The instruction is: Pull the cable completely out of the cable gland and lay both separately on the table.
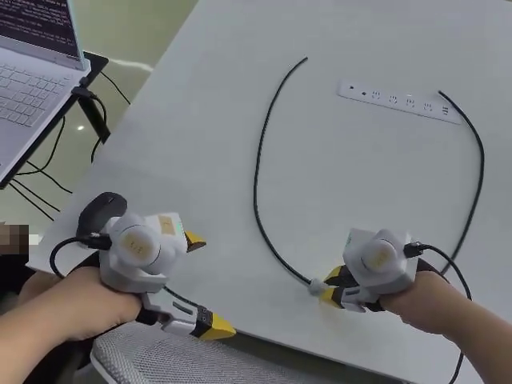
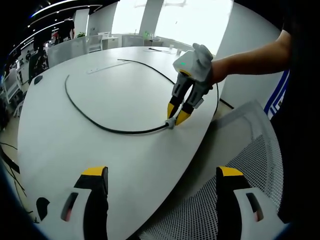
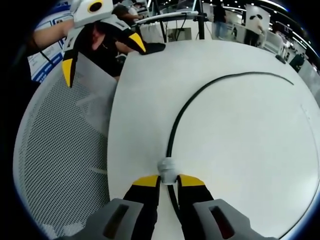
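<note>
The right gripper view is giving the closest look at the work. There the thin black cable is running down between the yellow-tipped jaws of the right gripper. The small white cable gland is sitting on the cable just beyond the tips, at the near edge of the white round-edged table. Those jaws are standing narrowed around the cable with a sliver of gap showing, so I cannot tell whether they are truly pinching it. The left gripper view is showing the same spot side-on, with the gland touching the tabletop under the right gripper's tips. The left gripper is hanging at the near left edge with its jaws spread wide and holding nothing, one over the table and one over the grey mesh chair. The head view is taking in the whole cable, which is curving away to a free end far across the table. A white power strip is lying far right, with a second black cord looping back from it towards the person. An open silver laptop is sitting off to the far left.
</note>
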`<state>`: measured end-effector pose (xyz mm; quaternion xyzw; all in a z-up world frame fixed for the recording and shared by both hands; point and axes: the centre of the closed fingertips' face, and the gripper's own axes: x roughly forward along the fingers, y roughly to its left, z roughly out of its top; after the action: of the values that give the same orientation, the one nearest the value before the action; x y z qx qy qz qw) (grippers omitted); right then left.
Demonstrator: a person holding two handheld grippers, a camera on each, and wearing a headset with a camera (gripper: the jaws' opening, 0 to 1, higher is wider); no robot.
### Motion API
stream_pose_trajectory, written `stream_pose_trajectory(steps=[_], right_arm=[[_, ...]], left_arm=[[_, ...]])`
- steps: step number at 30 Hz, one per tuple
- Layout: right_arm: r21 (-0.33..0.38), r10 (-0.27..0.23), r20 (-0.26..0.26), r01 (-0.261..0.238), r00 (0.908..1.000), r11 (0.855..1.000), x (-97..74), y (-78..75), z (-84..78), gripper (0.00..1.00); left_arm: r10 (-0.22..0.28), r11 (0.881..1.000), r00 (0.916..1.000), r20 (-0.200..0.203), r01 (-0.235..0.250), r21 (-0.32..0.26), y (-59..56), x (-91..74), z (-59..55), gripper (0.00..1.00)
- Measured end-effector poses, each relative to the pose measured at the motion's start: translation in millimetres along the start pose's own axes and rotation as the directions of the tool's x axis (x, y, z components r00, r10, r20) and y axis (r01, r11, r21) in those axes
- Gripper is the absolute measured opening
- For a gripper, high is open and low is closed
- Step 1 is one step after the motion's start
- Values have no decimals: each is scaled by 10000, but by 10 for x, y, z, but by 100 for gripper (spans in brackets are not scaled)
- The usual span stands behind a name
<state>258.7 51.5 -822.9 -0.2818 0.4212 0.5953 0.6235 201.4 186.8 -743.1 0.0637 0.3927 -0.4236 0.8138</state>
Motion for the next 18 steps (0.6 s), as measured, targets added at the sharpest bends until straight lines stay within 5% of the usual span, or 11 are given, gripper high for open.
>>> stream_pose_trajectory(steps=[18], right_arm=[[474,49,583,-77,9983,9988,-255,111,199,7]], left_arm=[[-197,9994,9997,110,194,284,-132,65,140,88]])
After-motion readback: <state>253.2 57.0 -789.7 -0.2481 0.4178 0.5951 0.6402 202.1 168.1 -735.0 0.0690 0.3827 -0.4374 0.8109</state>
